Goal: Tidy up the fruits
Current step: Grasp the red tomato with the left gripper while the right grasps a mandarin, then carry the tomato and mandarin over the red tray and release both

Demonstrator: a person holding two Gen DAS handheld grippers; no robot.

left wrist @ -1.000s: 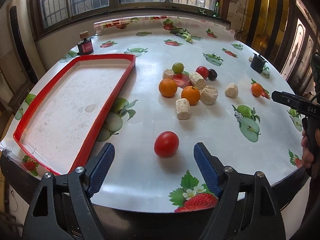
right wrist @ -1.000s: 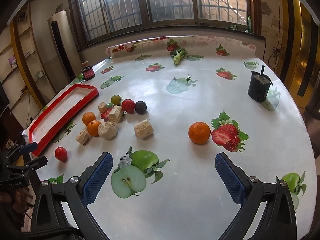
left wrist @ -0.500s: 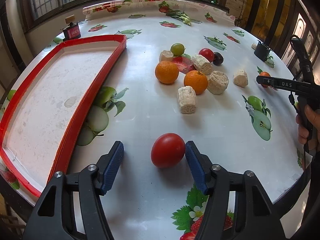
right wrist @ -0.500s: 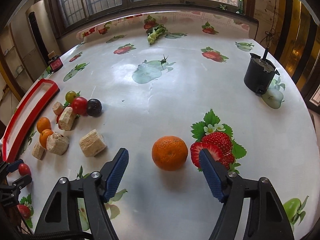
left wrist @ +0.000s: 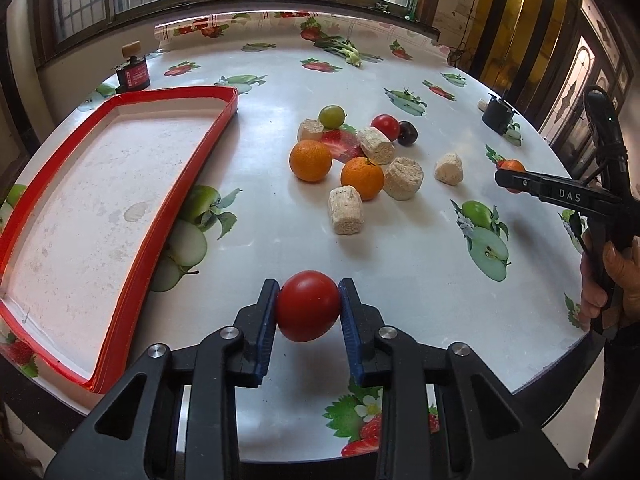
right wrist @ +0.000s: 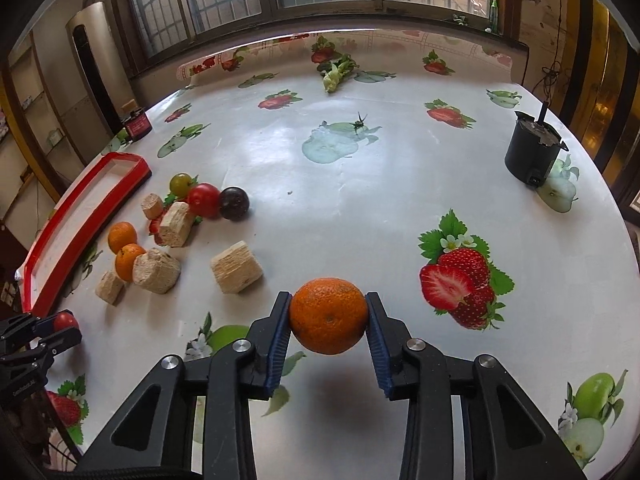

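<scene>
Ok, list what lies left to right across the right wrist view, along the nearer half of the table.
Red tray → red tomato in the left tongs → beige block → orange in the right tongs → printed strawberry.

"DAS" on right gripper point(left wrist: 505, 181) body.

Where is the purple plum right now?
In the right wrist view the plum lies on the table's left side, touching the red tomato, beyond the cork blocks.
</scene>
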